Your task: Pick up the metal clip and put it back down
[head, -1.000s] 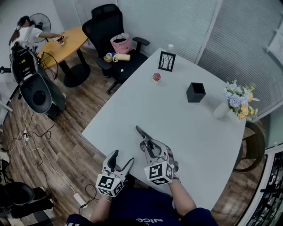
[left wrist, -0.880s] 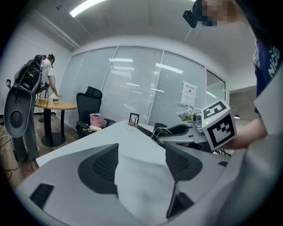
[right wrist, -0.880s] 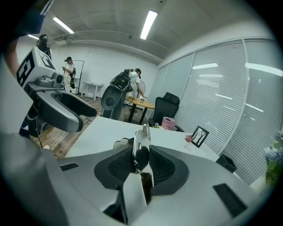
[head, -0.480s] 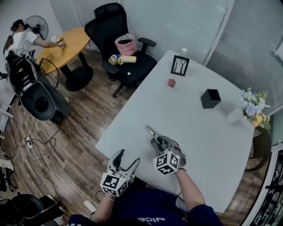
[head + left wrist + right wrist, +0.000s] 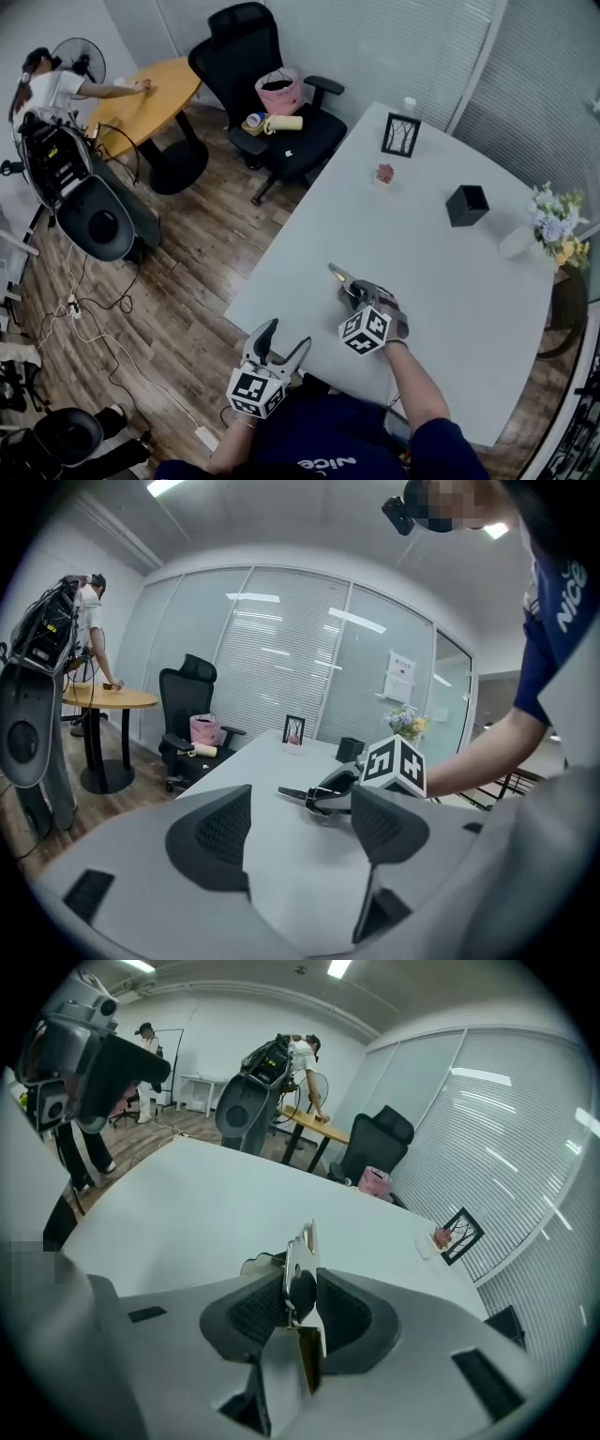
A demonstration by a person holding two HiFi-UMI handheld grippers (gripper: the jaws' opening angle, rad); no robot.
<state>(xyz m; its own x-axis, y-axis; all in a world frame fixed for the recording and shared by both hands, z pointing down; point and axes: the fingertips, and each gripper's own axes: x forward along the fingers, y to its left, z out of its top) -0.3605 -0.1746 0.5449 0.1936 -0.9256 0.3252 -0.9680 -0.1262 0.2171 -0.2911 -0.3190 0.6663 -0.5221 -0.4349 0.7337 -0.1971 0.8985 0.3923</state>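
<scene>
and here's the right gripper (image 5: 300,1302), clamped on the small silver metal clip (image 5: 302,1258). its dark ribbed fingers (image 5: 251,1312) pinch the clip from both sides, and the clip's flat nose pokes up and forward out of the grip. in the head view the clip juts out ahead of the gripper, low over the wide white counter (image 5: 450,272) and not far in from its near-left edge. whether the nose touches the surface, i can't tell from here. the gripper is tipped downward toward the counter.

over to the left gripper (image 5: 286,339): its fingers (image 5: 220,834) are spread wide with nothing between them, only bare counter showing through the gap. it sits just off the counter's near edge, close to the person's dark blue shirt (image 5: 319,441), and it looks across at the right gripper and the clip.

further out on the counter, well apart from the action, there's a black open-topped box (image 5: 466,204) and a black-framed picture (image 5: 400,134) standing upright. a small pink-red object (image 5: 383,174) sits near the frame, and a white vase of flowers (image 5: 547,225) stands by the right edge. beyond the counter is a black office chair (image 5: 248,42) with a pink bag (image 5: 279,94) on its seat. further left is a round wooden table (image 5: 155,94), with a person (image 5: 47,84) reaching onto it.
</scene>
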